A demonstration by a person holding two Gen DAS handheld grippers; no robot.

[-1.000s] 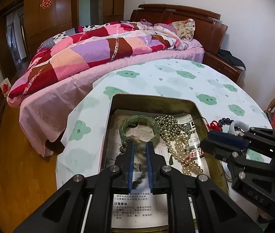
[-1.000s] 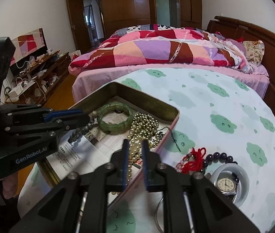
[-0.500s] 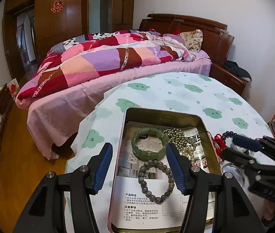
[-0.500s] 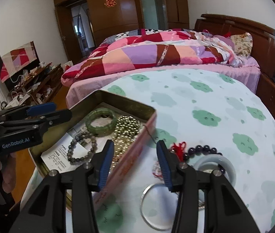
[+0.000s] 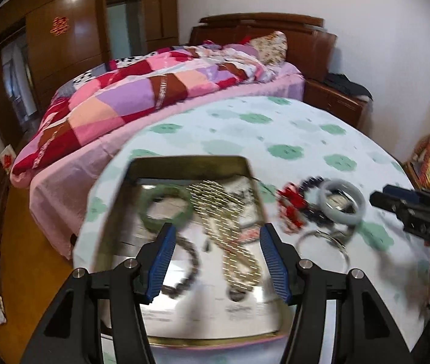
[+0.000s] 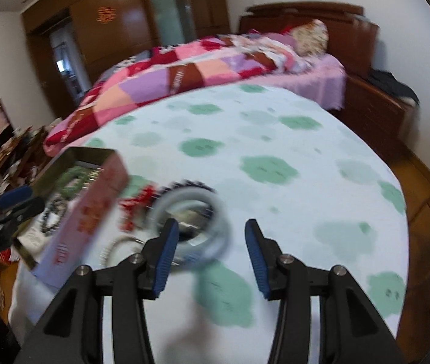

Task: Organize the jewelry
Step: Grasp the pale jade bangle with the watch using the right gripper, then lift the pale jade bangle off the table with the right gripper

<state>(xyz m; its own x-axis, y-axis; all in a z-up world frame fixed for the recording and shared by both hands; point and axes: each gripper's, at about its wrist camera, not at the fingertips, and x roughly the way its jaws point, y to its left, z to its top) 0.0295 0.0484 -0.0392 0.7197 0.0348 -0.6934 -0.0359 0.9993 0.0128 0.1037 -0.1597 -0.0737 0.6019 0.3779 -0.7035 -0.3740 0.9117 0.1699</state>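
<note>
Left hand-held gripper [image 5: 217,230]: released, wide apart, nothing between the blue pads, hanging over the near half of the tin [image 5: 184,160]. Clenched a second ago around the dark bead bracelet [image 5: 190,261]; since let go and drawn back a little. Bracelet now down on the printed paper lining the tin, beside the green bangle [image 5: 166,203] and the gold bead necklace [image 5: 224,212]. One more piece filed, then.

Right hand-held gripper [image 6: 212,224]: also gone from nearly shut to parted, and empty. Swung away from the tin's pink side wall and out over the loose pile on the tabletop [image 6: 275,139]. Now lined up on the pale bangle [image 6: 184,195], with the left finger overlapping the ring's inner opening and the right finger out beyond its rim. Touching or merely hovering: hard to say through the motion blur, probably not yet in contact.

Still outside the tin, bunched just right of it: the pale bangle (lying over what looks like a watch), the red tassel [image 5: 291,206], the purple bead bracelet [image 5: 312,180] and a thin metal ring [image 5: 321,239].

Judging by this, roughly half sorted, with the pale bangle the likely next pick.
</note>
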